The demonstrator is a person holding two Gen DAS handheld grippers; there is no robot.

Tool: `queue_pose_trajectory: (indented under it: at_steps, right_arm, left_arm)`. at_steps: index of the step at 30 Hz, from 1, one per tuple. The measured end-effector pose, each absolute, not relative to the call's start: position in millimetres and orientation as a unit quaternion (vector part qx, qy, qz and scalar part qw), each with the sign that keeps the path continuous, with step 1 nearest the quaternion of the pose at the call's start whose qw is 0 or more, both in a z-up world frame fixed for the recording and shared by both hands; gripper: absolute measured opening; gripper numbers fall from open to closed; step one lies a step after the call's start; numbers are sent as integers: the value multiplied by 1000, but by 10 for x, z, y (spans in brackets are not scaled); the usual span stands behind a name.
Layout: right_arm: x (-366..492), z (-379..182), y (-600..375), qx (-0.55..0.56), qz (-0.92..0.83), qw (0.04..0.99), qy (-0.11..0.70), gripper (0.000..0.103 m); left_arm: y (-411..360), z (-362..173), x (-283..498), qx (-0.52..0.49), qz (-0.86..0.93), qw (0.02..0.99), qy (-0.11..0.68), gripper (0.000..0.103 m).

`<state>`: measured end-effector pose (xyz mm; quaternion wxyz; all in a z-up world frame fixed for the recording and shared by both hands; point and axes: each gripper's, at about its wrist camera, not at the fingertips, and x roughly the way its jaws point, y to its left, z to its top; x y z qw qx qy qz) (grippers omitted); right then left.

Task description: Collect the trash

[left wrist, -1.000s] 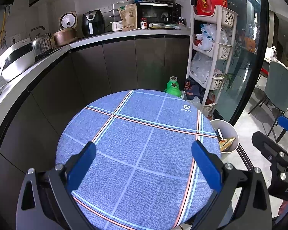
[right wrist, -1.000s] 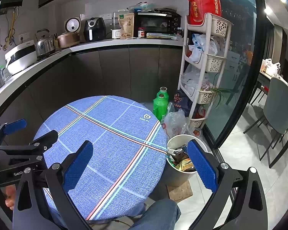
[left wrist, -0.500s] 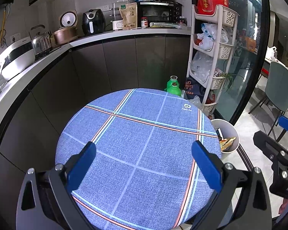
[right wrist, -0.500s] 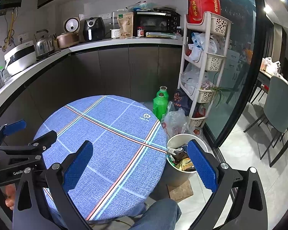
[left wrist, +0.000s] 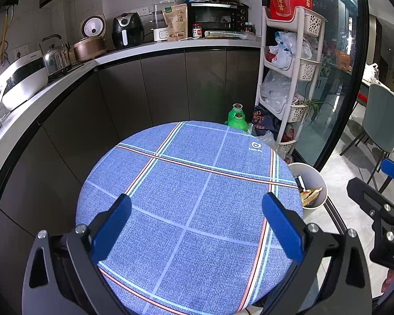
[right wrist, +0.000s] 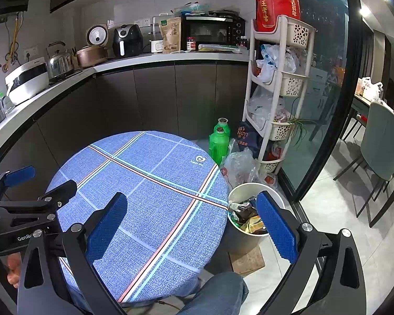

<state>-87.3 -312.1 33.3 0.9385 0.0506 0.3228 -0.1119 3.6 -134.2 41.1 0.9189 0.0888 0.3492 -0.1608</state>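
Almost nothing has changed over the last second: both grippers hang where they were above the round table [left wrist: 197, 173] with its blue checked cloth, and the cloth carries no litter in either view, then or now. My reading is that the collecting is finished, or nearly so, with the trash already in the bin; any piece left would have to lie outside these views. On the left, the left gripper [left wrist: 197, 225] hovers over the near half of the table, its blue pads spread wide, nothing between them and nothing touching them; the cloth beneath shows only its stripes. Further right, the right gripper [right wrist: 190, 221] is likewise spread wide and empty, its left finger over the near right part of the cloth and its right finger over the rim of the white bin [right wrist: 243, 189]. That bin stands on the floor just beside the table's right edge, and the trash [right wrist: 245, 218], a heap of crumpled wrappers, lies inside it, close to the brim. From the left wrist view the same bin [left wrist: 315, 176] shows at the table's right edge with scraps inside. Beyond it, further right, a white rack [right wrist: 281, 78] of baskets stands against the glass door.
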Motion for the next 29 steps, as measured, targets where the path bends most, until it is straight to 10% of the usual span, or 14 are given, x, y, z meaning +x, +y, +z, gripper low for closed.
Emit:
queue_pose_trajectory:
  at_steps: [29]
  right_arm:
    - [-845,280,-3072,57,-114,937,324,95]
  left_arm:
    - [-1319,363,55,84,-159,917,355,100]
